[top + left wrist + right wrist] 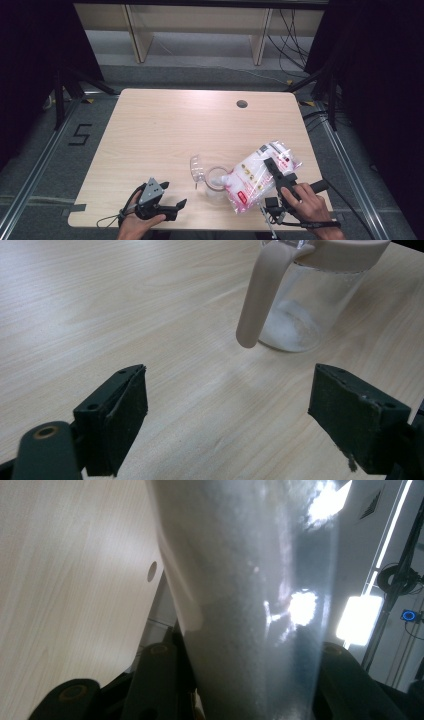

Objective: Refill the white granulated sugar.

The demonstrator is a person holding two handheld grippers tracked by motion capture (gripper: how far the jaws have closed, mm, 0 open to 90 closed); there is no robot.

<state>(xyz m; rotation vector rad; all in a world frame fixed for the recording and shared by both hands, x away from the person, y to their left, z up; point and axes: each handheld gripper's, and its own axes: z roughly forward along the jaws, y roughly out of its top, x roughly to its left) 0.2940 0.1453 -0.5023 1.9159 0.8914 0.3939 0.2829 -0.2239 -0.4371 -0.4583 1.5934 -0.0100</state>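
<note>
- Bag of white granules is clamped between the right gripper's jaws and tilted, low end over the jar; my read is it's held that way so the contents run into the jar's open mouth.
- Jar stands upright on the table, touching the bag's lower end; a thin white layer sits at the jar's bottom, so filling looks barely started.
- Clear lid lies just left of the jar, off so the mouth is free.
- Left gripper rests left of the jar, jaws open and empty, aimed at the jar's handle, probably ready to steady it.
- Hard to see: bag blocks the right gripper view, so its opening and any stream are hidden; jar rim is cut off in the left gripper view.
</note>
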